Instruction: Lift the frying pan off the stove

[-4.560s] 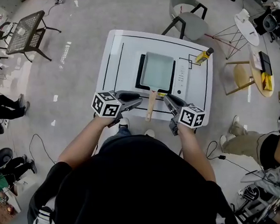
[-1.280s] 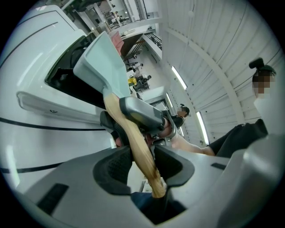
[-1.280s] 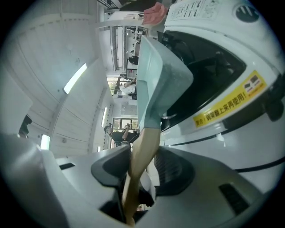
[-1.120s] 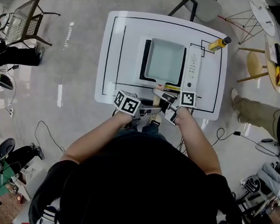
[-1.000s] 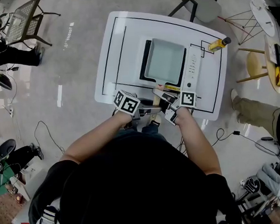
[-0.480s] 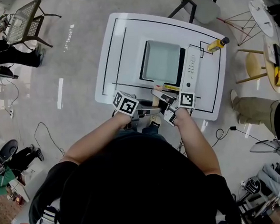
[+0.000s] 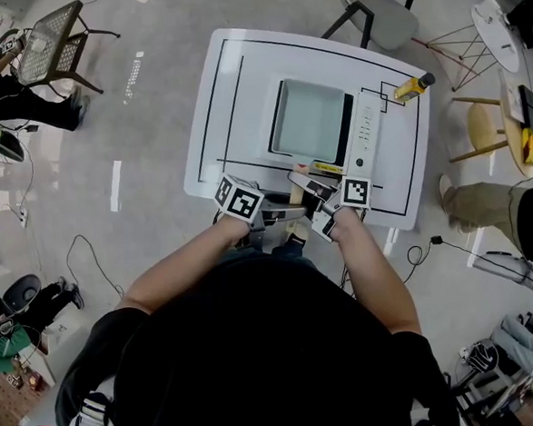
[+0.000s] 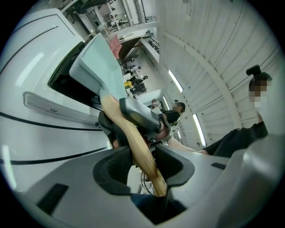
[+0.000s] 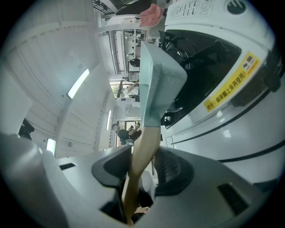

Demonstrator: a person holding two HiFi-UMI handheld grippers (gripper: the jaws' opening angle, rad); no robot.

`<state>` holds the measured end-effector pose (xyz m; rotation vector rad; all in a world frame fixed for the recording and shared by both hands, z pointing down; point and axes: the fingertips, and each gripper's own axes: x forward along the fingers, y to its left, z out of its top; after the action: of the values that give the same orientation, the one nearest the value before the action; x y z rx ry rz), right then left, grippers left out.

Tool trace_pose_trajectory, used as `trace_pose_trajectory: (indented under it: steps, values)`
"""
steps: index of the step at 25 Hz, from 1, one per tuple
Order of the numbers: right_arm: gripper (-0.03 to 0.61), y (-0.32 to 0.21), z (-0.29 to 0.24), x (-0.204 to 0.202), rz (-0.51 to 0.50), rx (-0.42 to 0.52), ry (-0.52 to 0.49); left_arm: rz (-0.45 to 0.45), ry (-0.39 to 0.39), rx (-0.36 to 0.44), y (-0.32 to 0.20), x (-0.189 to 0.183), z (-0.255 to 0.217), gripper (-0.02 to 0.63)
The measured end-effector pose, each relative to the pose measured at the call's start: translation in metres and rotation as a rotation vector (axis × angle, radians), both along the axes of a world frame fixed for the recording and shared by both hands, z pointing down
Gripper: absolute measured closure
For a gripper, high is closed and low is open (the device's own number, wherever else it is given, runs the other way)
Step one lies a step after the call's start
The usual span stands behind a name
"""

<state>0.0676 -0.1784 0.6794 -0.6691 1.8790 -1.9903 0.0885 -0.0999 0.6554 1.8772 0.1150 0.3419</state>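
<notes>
Since the first frame both grippers, then spread wide either side of the handle, have come in onto it. The pan's near end, flat on the stove then, has come up.

Left hand-held gripper [image 7: 289, 212] comes in from the left, off the near edge of the surface [image 7: 231, 101]. Its jaws are clamped on the wooden handle [image 8: 129, 133] near the free end, pads pressing both sides.

Right hand-held gripper [image 7: 299, 178] comes in from the right and is clamped on the same handle, further up toward the pan. The two grippers are just beside each other.

Pan [image 7: 310, 121] is square and pale green. It sits over the stove [image 7: 281, 88], right of centre on the surface, with the handle pointing at the near edge. In both gripper views the near end is tilted and clear of the black stove top; cannot tell if the far end is clear.

The white control strip [image 7: 363, 132] runs along the stove's right side. A yellow bottle [image 7: 410, 85] lies at the far right corner, well apart from the pan. A grey chair [image 7: 375, 13] stands beyond the far edge.
</notes>
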Motion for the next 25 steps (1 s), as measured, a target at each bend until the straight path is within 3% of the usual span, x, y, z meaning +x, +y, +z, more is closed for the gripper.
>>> trace_pose_trajectory:
  steps: [25]
  values:
    - [0.425,0.012,-0.048,-0.009,0.028,0.068,-0.007,0.022,0.047,0.071,0.014,-0.012,-0.044,0.446]
